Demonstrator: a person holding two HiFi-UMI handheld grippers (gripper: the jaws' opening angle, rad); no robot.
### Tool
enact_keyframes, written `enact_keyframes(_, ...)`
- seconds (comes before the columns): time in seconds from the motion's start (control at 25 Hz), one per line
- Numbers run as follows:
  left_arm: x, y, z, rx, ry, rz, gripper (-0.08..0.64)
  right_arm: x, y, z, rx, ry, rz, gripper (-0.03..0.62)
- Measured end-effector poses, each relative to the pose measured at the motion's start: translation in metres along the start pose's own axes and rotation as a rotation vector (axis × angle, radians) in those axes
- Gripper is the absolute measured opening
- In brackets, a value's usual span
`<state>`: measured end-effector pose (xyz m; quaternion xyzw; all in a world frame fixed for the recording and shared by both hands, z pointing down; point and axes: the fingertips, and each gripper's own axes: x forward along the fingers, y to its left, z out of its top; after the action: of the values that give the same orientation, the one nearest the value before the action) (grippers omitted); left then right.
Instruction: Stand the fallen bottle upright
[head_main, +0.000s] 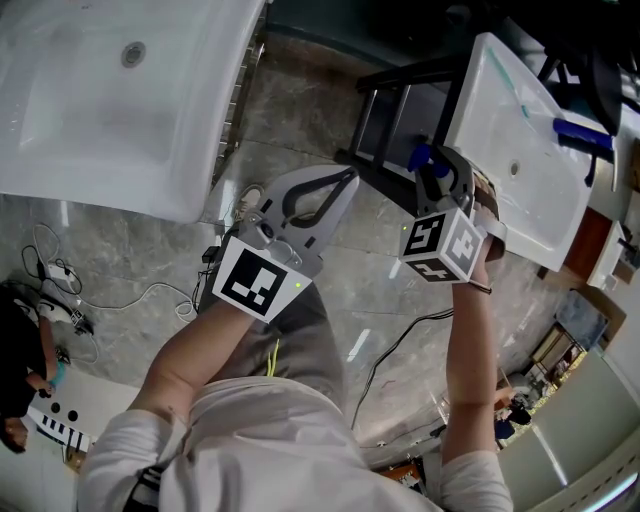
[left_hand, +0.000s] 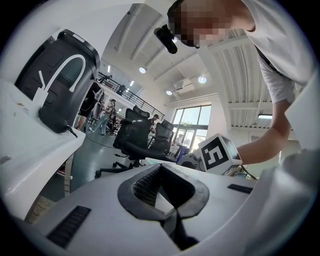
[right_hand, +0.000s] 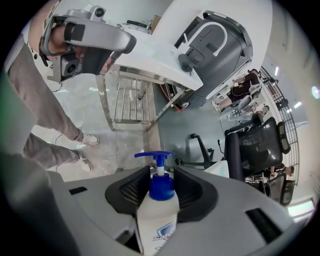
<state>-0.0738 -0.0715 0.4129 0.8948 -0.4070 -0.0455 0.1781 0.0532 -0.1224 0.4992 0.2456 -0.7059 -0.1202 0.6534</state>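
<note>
Our right gripper (right_hand: 161, 174) clamps the white pump bottle (right_hand: 158, 212) by its shoulders, just beside the left edge of the white sink (head_main: 505, 110); our left gripper (left_hand: 169, 216) is closed and empty.

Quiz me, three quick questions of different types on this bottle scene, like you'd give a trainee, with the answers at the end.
1. Multiple choice: what is between the jaws of the right gripper? A, a pump bottle; B, a cable; C, nothing.
2. True or false: the left gripper holds a sponge.
3. Fill in: the bottle's pump head is ___ in colour.
Key: 1 A. 2 False, its jaws are together and empty. 3 Blue.
</note>
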Motion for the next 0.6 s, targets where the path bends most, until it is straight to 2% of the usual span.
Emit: enact_keyframes(0.6, 0.012, -0.013, -0.009, 0.002, 0.011, -0.025, 0.017, -0.015, -0.010, 0.001, 0.076, -0.108, -0.084, 0.158)
